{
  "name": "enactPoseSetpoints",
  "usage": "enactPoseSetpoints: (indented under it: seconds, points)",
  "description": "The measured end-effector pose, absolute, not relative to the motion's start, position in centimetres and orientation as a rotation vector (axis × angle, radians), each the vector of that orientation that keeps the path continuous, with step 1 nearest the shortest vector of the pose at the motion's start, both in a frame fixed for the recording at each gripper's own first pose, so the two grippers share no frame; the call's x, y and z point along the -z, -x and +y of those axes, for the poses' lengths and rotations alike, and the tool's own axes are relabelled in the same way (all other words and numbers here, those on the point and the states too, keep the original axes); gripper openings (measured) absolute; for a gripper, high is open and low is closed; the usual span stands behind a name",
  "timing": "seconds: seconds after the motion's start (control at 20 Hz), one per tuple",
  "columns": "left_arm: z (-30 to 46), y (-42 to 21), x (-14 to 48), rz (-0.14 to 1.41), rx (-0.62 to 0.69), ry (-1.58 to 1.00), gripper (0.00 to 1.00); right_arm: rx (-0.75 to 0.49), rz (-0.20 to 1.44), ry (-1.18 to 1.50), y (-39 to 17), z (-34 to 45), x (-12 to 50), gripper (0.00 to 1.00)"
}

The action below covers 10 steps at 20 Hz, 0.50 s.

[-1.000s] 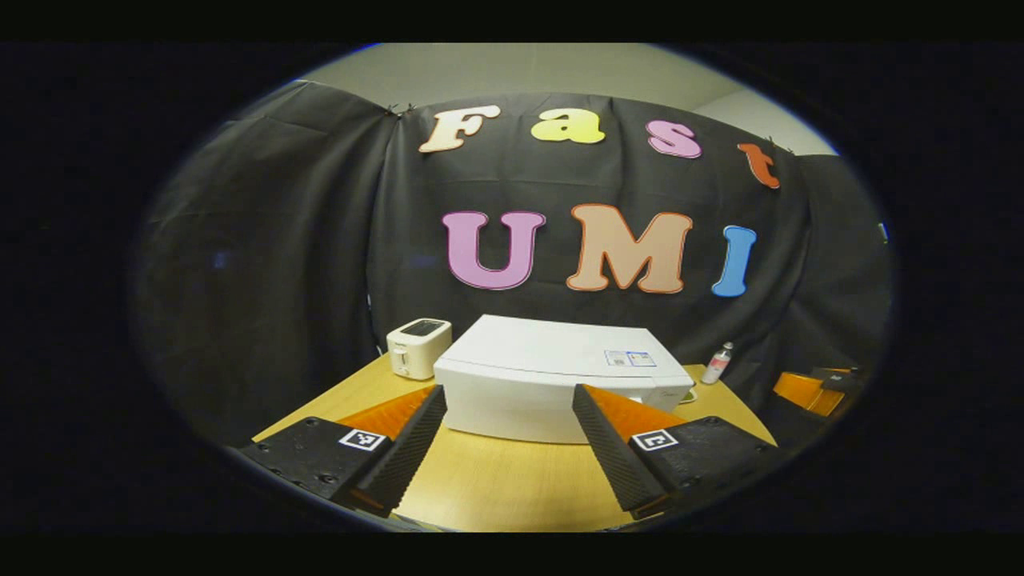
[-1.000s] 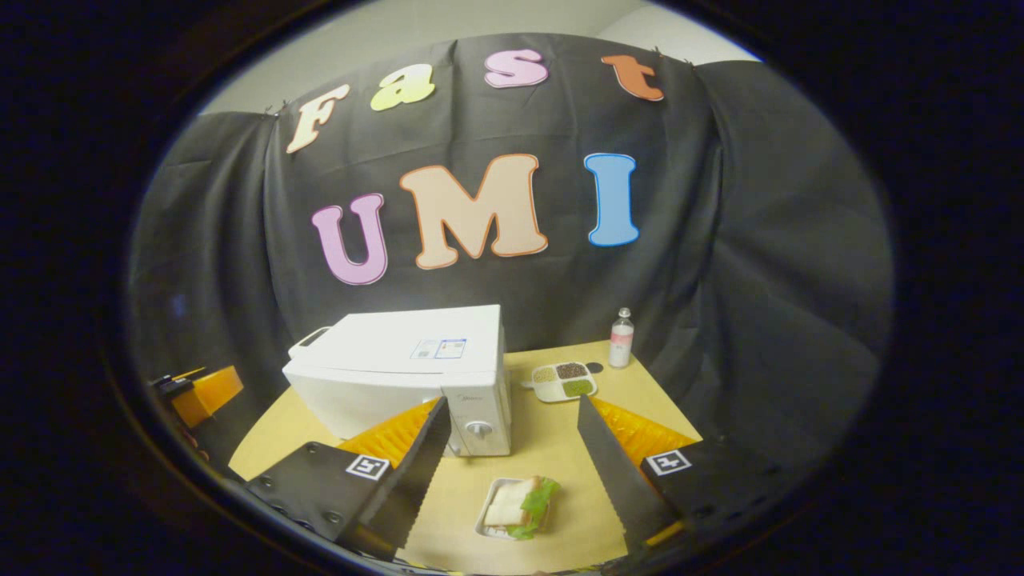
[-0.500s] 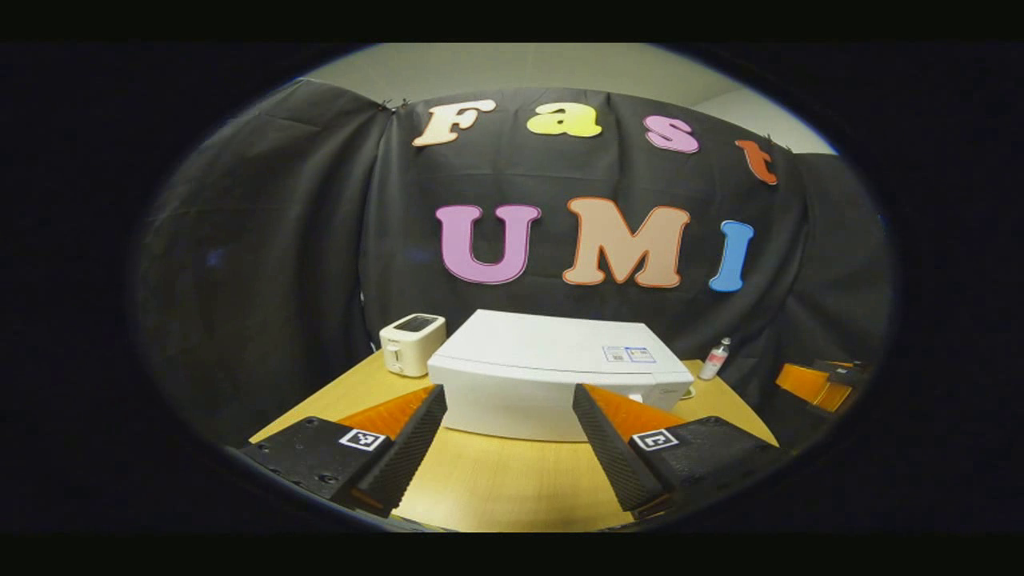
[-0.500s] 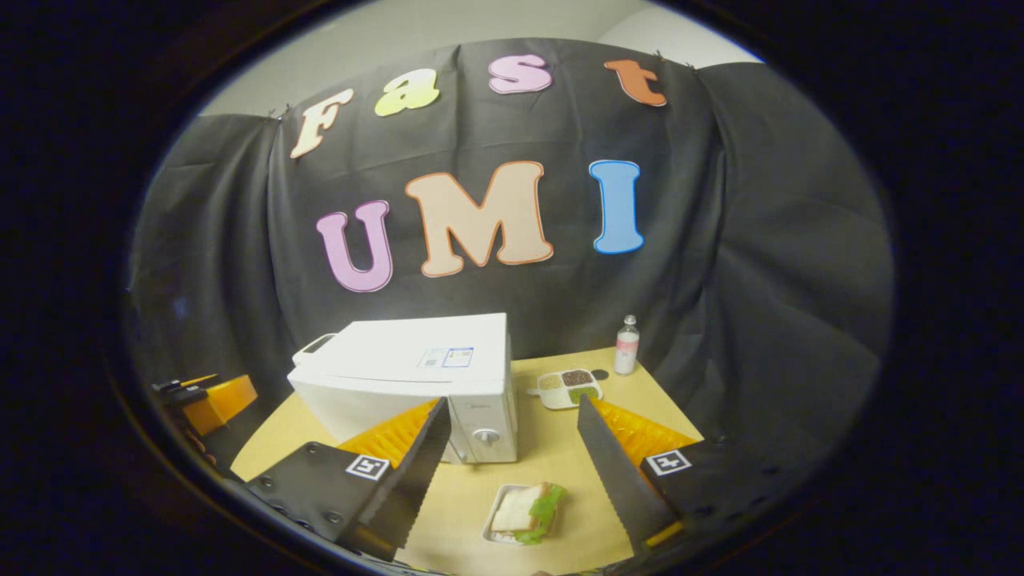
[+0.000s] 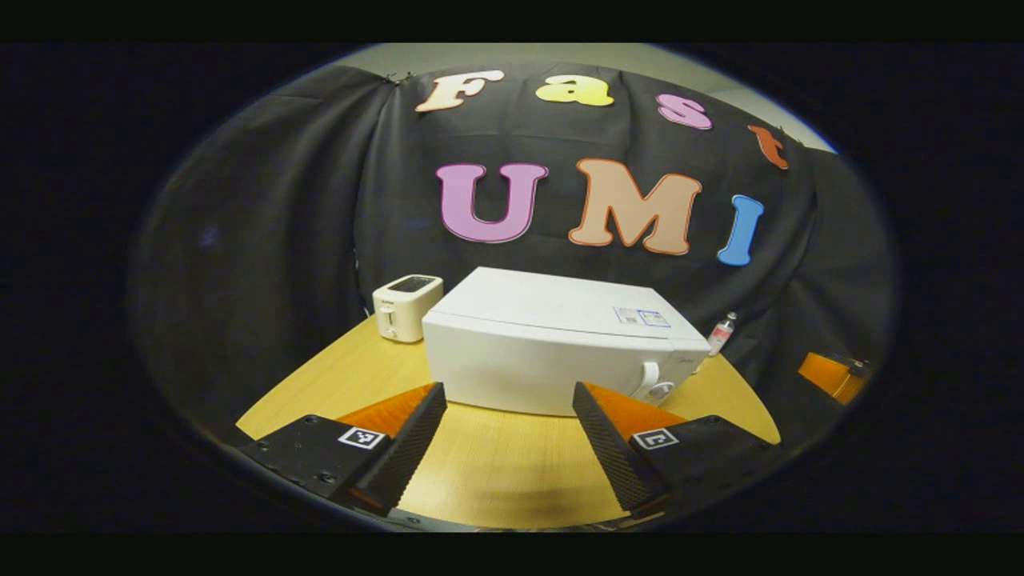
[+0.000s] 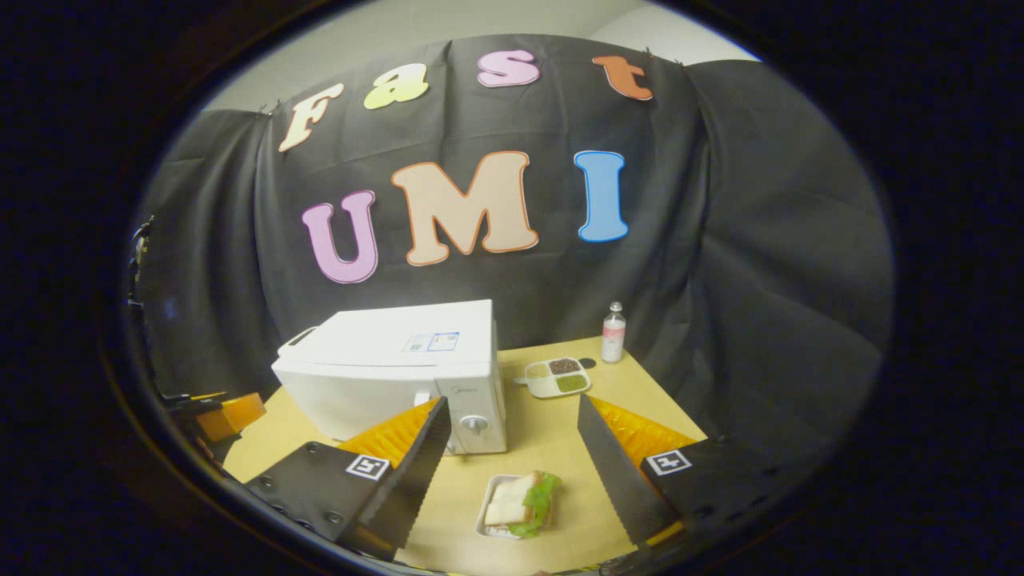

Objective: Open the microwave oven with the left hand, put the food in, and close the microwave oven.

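left tool [image 5: 506, 448]: spread wide, empty | right tool [image 6: 512, 460]: spread wide, empty, above sandwich [image 6: 520, 504]

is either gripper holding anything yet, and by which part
Nothing is held. The left gripper and right gripper are both open, with only the table and sandwich showing between their fingers.

On my light wooden desk [image 6: 552, 432] I see a white two-slot toaster [image 5: 406, 306], a small clear bottle [image 6: 613, 333] and a white divided dish [image 6: 557, 377] of grains.
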<state>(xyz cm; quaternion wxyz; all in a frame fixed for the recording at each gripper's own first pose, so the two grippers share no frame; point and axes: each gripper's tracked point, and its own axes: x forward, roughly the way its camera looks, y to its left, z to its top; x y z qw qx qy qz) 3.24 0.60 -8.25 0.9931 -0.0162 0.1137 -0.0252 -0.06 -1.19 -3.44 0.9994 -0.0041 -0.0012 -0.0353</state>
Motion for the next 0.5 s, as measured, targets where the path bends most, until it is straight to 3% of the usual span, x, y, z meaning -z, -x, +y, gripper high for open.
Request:
enactPoseSetpoints:
  seconds: [0.1, 0.15, 0.25, 0.35, 0.4, 0.5]
  points:
    - [-0.1, -3.8, 9.5, 0.258, 0.076, 0.02, 0.96, 0.111, -0.022, 0.007, 0.5, -2.3, 3.9, 0.94]
    - [-0.5, -4.1, 10.4, 0.276, 0.092, 0.013, 0.96, 0.135, -0.037, 0.013, 0.7, -3.0, 3.9, 1.0]
    - [-1.7, -4.5, 11.9, 0.318, 0.132, 0.004, 0.96, 0.177, -0.056, 0.017, 1.4, -4.2, 4.2, 0.94]
    - [-3.3, -5.2, 13.1, 0.341, 0.183, -0.007, 0.97, 0.211, -0.057, 0.005, 1.9, -5.3, 4.8, 1.0]
    - [-4.0, -5.7, 13.7, 0.353, 0.204, -0.019, 0.97, 0.226, -0.054, -0.003, 2.0, -5.8, 5.1, 0.94]
    - [-5.4, -6.8, 15.3, 0.38, 0.243, -0.041, 0.97, 0.259, -0.05, -0.014, 2.3, -6.8, 5.6, 0.94]
